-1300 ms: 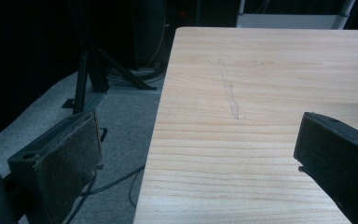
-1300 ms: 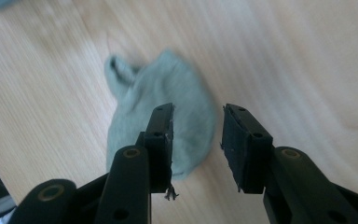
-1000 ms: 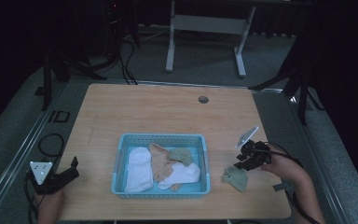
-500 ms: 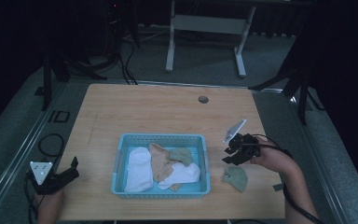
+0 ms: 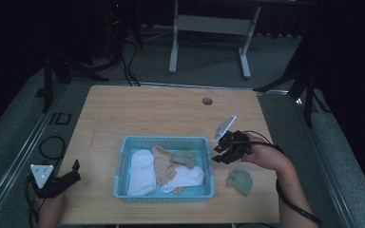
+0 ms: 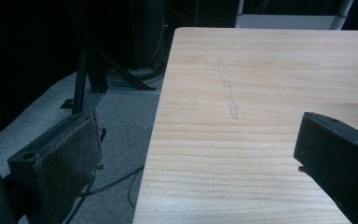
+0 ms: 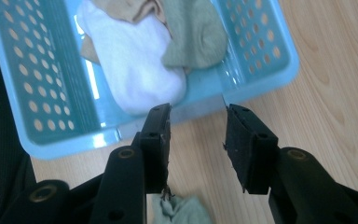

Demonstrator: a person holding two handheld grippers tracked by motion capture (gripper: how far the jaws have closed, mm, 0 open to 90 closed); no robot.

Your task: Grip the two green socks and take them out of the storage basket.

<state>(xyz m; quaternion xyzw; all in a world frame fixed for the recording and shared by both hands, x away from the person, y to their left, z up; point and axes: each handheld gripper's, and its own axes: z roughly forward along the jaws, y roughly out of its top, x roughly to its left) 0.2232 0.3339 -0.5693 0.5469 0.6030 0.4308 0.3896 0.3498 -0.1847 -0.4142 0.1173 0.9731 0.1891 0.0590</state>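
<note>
A light blue perforated basket [image 5: 121,161] [image 7: 37,88] sits on the wooden table [image 5: 161,114] and holds several socks: a white one [image 5: 140,172], a tan one [image 5: 162,164], a green one [image 5: 185,158] [image 7: 191,39] and another white one [image 5: 187,176] [image 7: 135,70]. A loose green sock [image 5: 239,181] [image 7: 179,210] lies on the table to the right of the basket. My right gripper [image 5: 224,153] [image 7: 196,116] hovers open at the basket's right wall, nothing between its jaws. My left gripper [image 5: 73,172] [image 6: 196,154] rests open at the table's front left corner.
A small round hole [image 5: 207,101] marks the table's far side. Beyond the table stands a white metal frame [image 5: 209,28], with black stands and cables on the grey floor [image 5: 28,137]. The left gripper view looks across bare wood [image 6: 261,93] and past the table's left edge.
My right gripper has moved left from above the loose green sock to the basket's right wall. The green sock stays on the table. The left gripper has not moved.
</note>
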